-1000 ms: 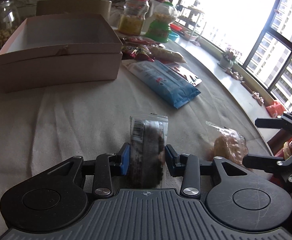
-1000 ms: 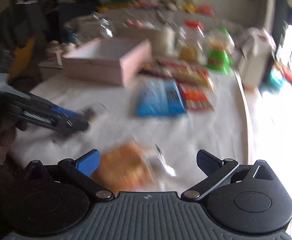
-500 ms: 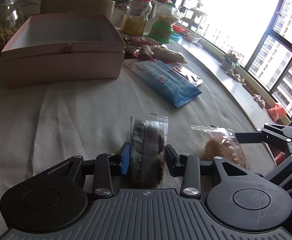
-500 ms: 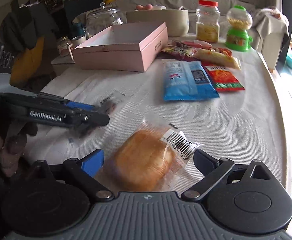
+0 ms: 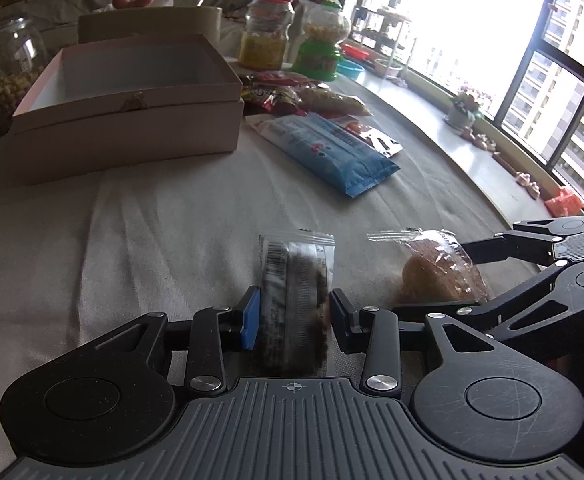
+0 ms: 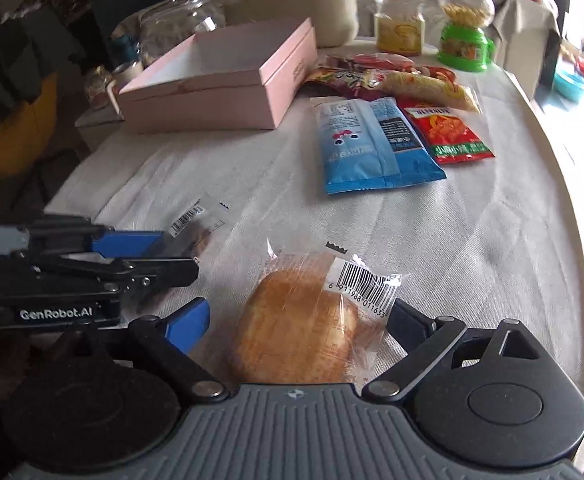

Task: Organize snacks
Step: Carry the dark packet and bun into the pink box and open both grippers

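A clear packet with a dark snack (image 5: pixel 292 280) sits between the pads of my left gripper (image 5: pixel 294 316), which is shut on it just above the white cloth. Right beside it lies a wrapped round bread (image 6: pixel 300 320) with a barcode label. My right gripper (image 6: pixel 298 322) straddles the bread and its jaws are closing. A gap still shows between the blue pad and the wrapper. In the left wrist view the same bread (image 5: pixel 436 272) lies between the right gripper's black fingers (image 5: pixel 492 246). An open pink box (image 6: pixel 227 96) stands further back on the table.
A blue snack bag (image 6: pixel 372 144), a red packet (image 6: pixel 448 132) and more packets (image 6: pixel 380 78) lie past the bread. Behind them stand a red-lidded jar (image 6: pixel 400 12), a green dispenser (image 6: pixel 466 24) and a glass jar (image 6: pixel 179 20). The table edge (image 6: pixel 572 208) curves on the right.
My right gripper has come in low over the bread and its jaws have narrowed around it. The left gripper has kept still with its packet.
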